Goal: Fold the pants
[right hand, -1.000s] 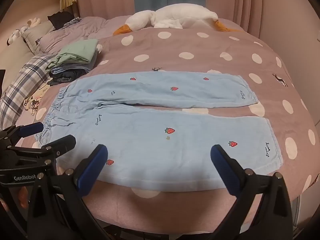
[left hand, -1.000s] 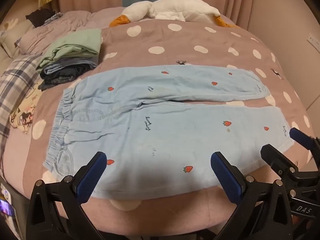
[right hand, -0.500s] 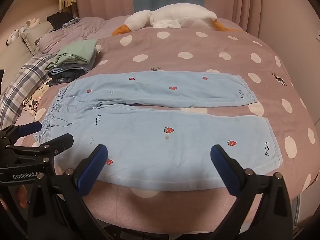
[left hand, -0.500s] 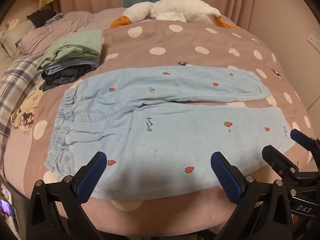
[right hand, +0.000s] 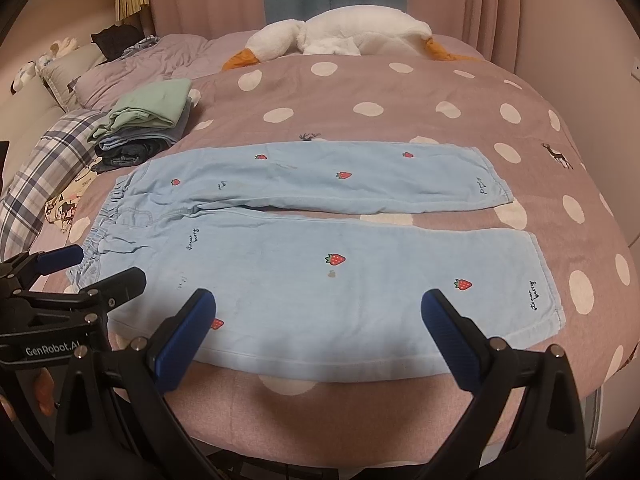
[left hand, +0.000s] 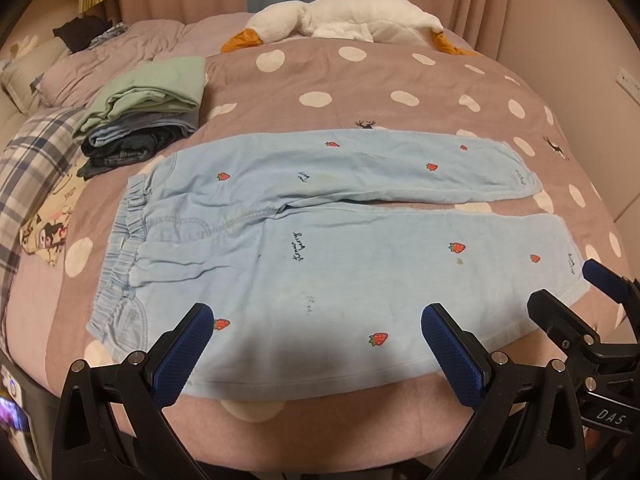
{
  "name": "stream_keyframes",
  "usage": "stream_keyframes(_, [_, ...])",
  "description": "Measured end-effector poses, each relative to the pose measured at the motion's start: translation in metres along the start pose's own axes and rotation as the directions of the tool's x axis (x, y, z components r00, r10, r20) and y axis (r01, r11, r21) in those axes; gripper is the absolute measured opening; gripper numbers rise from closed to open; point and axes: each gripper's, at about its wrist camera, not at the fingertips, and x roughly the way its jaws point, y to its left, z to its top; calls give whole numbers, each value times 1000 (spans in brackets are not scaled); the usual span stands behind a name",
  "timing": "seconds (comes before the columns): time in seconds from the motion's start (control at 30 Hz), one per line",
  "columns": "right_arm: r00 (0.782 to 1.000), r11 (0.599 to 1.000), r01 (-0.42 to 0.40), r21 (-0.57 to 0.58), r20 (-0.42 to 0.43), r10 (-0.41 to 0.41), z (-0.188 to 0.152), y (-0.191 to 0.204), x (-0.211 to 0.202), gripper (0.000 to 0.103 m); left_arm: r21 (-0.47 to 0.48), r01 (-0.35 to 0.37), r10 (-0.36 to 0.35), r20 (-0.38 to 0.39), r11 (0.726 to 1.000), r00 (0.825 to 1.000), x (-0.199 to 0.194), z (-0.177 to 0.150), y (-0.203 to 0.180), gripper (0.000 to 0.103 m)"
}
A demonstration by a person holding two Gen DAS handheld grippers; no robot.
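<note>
Your left gripper [left hand: 318, 344] hangs with jaws wide, empty, above the near edge by the waistband. The pants [right hand: 312, 264] lie flat, unfolded on the bed [right hand: 400, 92], legs running right. Your right gripper [right hand: 318, 342] hovers likewise wide, empty.

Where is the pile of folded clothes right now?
In both views, the pile of folded clothes sits far left on the bed, just beyond the pants' waistband.
</note>
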Motion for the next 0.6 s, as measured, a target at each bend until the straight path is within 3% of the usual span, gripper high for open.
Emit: stream_keyframes(0.6, [1000,1000,3,2,-3,-3,-2,0,0,103,1,-13,13,1,1000,1000,0,-2,-1,103])
